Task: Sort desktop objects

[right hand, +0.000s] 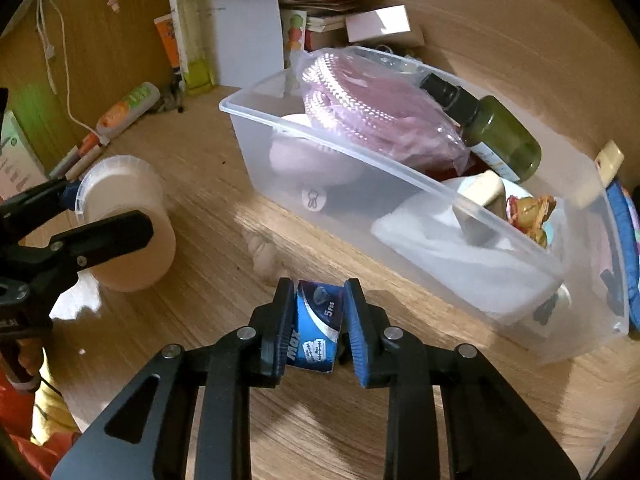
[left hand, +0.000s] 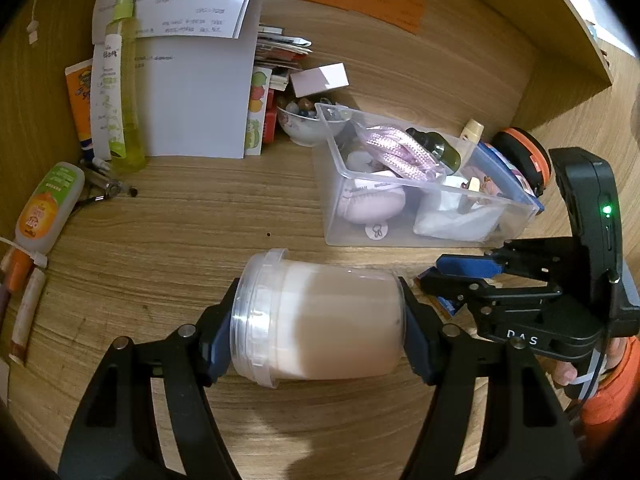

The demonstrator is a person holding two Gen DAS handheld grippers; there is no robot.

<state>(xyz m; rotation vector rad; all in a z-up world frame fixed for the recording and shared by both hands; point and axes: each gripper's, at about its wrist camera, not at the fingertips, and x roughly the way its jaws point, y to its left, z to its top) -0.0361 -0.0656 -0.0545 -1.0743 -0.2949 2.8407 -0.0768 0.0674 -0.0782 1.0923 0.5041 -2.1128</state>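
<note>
Left claw (left hand: 320,320) clamps a cream-filled clear jar (left hand: 324,316) sideways; right claw (right hand: 318,320) pinches a blue packet (right hand: 318,326).

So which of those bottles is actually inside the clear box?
The dark green bottle with the black cap, lying in the clear box. The tall yellow-green spray bottle and orange-labelled squeeze bottle are outside it.

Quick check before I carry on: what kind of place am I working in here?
Most likely a home desk nook. A wood-grain desktop with wooden side walls, papers propped at the back, toiletries like a spray bottle, and a clear plastic bin of personal odds and ends.
</note>
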